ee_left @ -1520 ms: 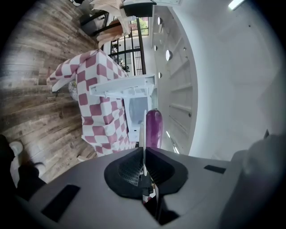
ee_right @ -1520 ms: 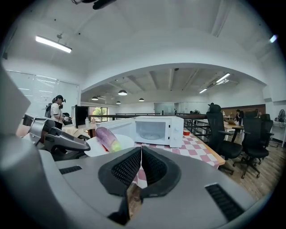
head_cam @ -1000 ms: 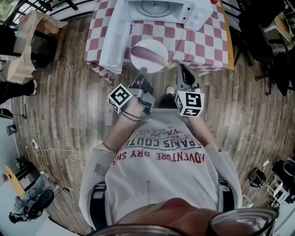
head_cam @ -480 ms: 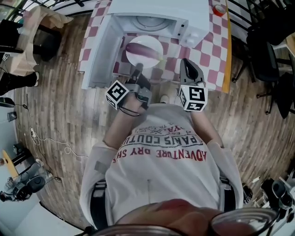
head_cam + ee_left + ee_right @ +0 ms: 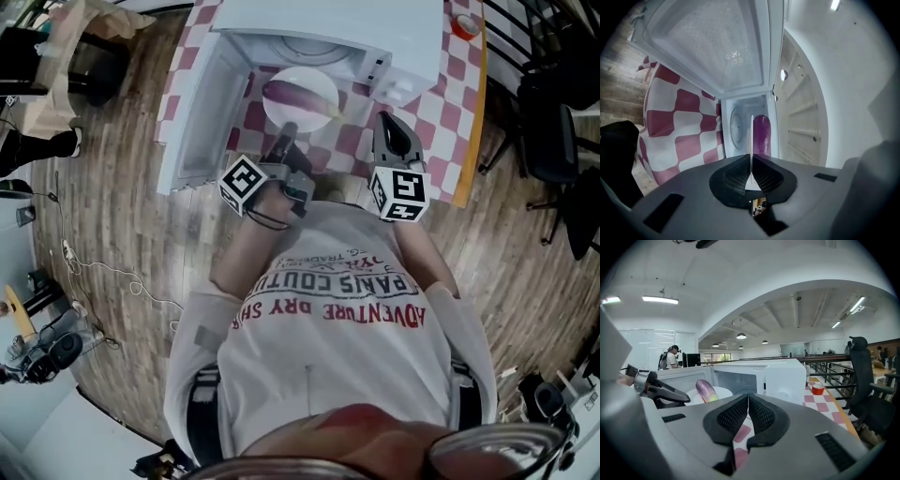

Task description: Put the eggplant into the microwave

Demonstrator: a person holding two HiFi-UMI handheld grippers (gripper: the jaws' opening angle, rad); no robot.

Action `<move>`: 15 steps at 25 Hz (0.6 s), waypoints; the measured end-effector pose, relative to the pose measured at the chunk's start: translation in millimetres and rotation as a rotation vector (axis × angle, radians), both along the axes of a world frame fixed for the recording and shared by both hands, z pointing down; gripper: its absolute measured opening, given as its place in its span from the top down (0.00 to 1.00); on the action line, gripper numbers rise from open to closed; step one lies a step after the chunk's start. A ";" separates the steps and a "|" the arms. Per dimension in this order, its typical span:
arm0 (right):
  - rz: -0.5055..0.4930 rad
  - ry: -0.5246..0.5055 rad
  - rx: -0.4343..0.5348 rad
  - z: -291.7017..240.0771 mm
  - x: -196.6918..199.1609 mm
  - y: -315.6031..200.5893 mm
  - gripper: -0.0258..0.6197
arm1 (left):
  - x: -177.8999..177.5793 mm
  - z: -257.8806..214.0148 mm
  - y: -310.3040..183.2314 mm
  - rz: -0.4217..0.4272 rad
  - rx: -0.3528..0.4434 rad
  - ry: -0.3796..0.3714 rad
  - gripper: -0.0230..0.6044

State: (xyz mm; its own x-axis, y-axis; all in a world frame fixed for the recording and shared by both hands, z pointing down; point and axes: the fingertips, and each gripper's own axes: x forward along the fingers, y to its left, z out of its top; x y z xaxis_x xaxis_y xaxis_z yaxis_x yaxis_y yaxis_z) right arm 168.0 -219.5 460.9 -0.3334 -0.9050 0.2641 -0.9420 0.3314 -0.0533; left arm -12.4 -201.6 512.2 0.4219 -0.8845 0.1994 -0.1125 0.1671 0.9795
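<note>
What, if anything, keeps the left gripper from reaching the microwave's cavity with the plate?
Probably nothing, so yes: the microwave has its door swung wide open, the cavity faces the left gripper, and nothing stands between it and the held plate with the eggplant.

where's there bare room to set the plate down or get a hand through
Free: the turntable inside the microwave; the checkered cloth between the microwave and the near edge; the strip right of the microwave, up to the red tape roll. Crowded: the left, where the open door stands out.
</note>
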 end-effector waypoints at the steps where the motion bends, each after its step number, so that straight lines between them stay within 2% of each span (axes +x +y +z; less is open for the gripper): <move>1: -0.001 -0.001 -0.002 2.7 -1.7 -3.1 0.92 | -0.4 2.9 -4.2 0.006 -0.003 -0.001 0.91; 6: 0.009 0.001 0.014 10.6 -13.2 -21.7 0.92 | -4.3 20.8 -32.8 0.035 -0.022 0.010 0.91; 15: -0.014 0.037 -0.022 30.4 -32.9 -52.9 0.92 | -16.7 61.0 -82.9 0.039 -0.080 0.009 0.91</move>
